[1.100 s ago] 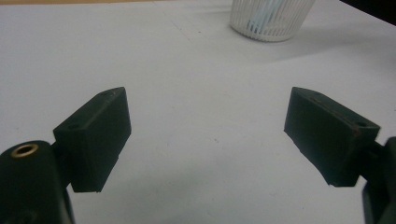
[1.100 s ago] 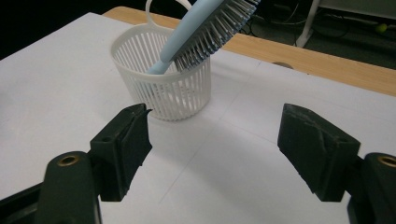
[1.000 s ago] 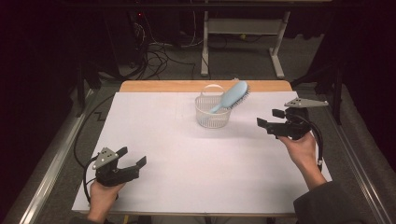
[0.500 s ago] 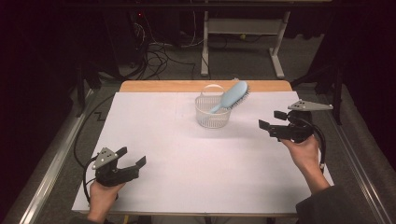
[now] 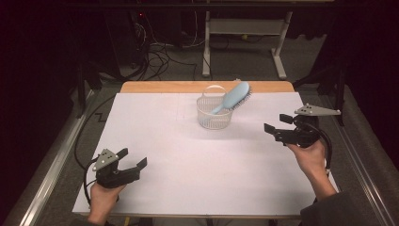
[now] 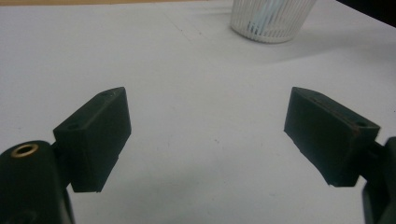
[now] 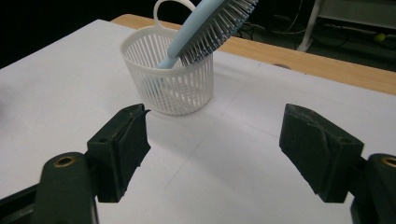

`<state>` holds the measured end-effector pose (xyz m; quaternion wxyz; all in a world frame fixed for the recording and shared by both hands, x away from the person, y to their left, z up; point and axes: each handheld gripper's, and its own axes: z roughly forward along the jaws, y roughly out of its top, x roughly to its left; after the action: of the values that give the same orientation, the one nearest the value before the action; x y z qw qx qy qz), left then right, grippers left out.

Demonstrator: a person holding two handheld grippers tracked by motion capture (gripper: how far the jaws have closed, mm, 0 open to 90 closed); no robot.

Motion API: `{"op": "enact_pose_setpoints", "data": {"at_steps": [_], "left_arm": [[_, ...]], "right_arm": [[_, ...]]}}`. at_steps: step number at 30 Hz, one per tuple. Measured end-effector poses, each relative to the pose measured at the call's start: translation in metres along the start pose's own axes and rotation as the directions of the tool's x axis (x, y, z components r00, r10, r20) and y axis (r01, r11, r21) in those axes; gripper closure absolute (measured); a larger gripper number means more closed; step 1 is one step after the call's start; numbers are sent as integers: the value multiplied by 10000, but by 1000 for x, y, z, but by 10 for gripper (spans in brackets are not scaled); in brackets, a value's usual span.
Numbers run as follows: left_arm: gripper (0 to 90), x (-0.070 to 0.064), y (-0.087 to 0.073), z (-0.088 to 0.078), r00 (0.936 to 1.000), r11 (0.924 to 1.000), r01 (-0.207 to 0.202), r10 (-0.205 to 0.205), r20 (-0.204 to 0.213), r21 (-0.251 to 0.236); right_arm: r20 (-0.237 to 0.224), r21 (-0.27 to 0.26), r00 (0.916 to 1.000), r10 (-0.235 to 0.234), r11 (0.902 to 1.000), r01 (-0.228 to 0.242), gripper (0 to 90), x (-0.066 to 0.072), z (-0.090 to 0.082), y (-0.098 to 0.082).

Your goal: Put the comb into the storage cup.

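**Table, basket and two hand-held grippers**

White basket stood near the table's far edge, blue hairbrush leaning inside. Right gripper hovered to its right, jaws apart. Left gripper sat near corner, jaws parted.

Dim room; grey floor, tangled cables, white desk frame.

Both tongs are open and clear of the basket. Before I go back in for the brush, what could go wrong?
1. The hairbrush leans handle-down in the small white basket, its head well past the rim; a nudge could tip the basket or flip the brush out.
2. The right tongs, open and empty, face the basket; closing on the slatted wall instead of the brush would likely drag it.
3. The left tongs sit far off at the table's near edge, too distant to steady the basket quickly.
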<state>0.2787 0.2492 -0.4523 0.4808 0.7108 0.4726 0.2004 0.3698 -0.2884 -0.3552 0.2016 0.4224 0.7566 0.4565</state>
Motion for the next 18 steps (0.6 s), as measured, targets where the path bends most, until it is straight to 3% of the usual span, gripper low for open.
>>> {"op": "enact_pose_setpoints", "data": {"at_steps": [18], "left_arm": [[141,0,0,1,10000,10000,52,-52,12,15]], "right_arm": [[-325,-94,9994,-101,9999,98,223,6,-11,-12]]}}
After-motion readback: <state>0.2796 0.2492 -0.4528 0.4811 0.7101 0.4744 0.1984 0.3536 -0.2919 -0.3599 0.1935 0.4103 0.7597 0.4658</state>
